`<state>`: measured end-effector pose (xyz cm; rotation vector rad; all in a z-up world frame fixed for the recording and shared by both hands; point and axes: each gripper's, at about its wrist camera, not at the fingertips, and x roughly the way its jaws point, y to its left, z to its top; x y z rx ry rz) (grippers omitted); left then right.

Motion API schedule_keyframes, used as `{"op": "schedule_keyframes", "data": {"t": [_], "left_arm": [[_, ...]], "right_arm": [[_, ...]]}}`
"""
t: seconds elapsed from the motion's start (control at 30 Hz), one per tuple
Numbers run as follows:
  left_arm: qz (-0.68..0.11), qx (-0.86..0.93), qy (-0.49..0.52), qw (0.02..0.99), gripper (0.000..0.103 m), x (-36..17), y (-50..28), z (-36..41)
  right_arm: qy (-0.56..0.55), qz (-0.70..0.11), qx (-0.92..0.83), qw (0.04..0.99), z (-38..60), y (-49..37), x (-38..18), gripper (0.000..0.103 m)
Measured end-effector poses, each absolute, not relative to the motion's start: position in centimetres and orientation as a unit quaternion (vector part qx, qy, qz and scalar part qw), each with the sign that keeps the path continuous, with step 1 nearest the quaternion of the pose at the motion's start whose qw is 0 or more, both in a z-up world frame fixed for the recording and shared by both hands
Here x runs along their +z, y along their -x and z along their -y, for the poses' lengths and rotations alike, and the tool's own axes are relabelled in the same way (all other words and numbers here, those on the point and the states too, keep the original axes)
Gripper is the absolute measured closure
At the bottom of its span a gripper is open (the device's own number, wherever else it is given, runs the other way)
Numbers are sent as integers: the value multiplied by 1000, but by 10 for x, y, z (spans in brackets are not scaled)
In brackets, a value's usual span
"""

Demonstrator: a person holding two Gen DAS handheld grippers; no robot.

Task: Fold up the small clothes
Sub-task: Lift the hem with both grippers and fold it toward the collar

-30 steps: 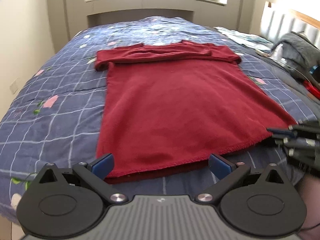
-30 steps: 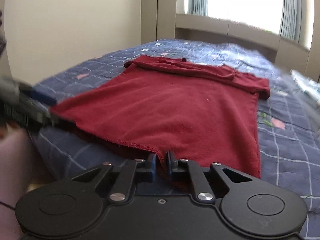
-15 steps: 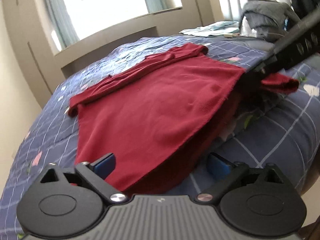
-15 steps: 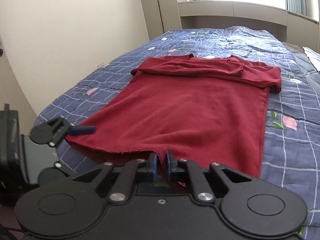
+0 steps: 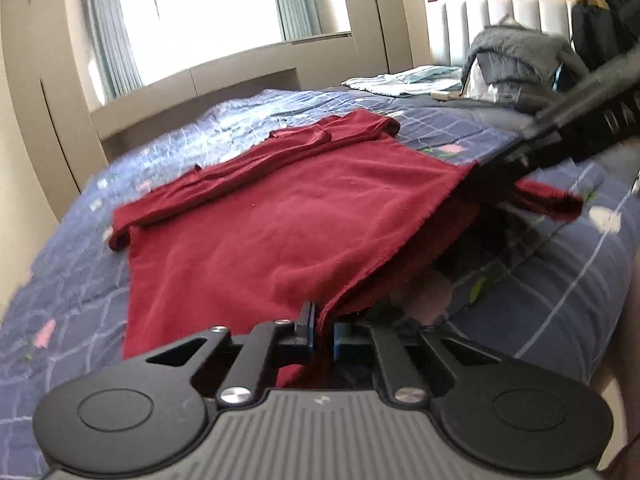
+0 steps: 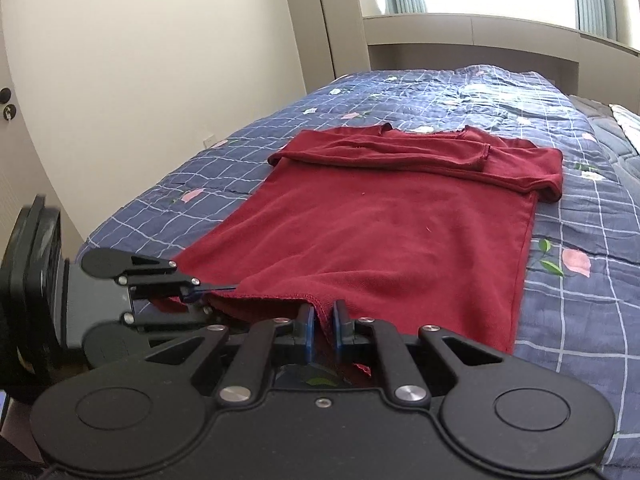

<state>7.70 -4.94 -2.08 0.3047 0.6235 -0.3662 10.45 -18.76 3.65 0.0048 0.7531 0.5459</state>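
Left gripper [image 5: 320,330] and right gripper [image 6: 322,326] each clenched on the red shirt's [image 6: 384,232] hem, lifting it off the bed [image 6: 580,288]; sleeves folded across.

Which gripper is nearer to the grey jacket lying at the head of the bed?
The right gripper. It holds the red shirt hem on the side toward the grey jacket; the left gripper grips the hem corner farther away.

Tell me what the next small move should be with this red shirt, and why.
Probably lift both hem corners together and carry them toward the collar. The left gripper and right gripper are each shut on the red shirt at its near hem, and the sleeves already lie folded across the chest, so folding the body in half looks next.
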Motion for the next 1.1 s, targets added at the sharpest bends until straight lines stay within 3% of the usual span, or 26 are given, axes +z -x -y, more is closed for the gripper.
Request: {"op": "schedule_keyframes", "data": {"t": [0.13,0.2,0.33,0.4,0.47,0.63,0.73,0.8,0.9,1.1], "left_arm": [[-319,-194,-119,920,98,-14,-87,37],[-330,-200,-112,916,98,-13,-92,33],[-349,-217,-101,906,98,-10,-102,27],[-360,-224,-91,901,98,-9,-107,23],[-369,-229,-83,897,98,-7,-112,20],[-381,-234,-68,892,98,-2,-117,18],[-376,-233,-62,895,98,0,-116,17],[-370,-228,-64,898,98,-1,-113,17],[-363,-220,-78,902,93,-8,-104,20],[-331,-181,-147,914,69,-35,-79,42]], "right_arm": [[25,-351,258,900,184,-96,32,84],[52,-339,249,906,184,-86,27,65],[94,-330,240,908,180,-63,8,53],[124,-321,232,910,172,-54,-2,43],[152,-307,225,912,160,-49,-14,38],[222,-249,208,920,125,-49,-37,37],[262,-212,174,925,112,-53,-49,43],[282,-195,143,928,111,-52,-51,69],[281,-189,121,933,124,-49,-45,91],[229,-207,136,941,152,-51,-11,98]]}}
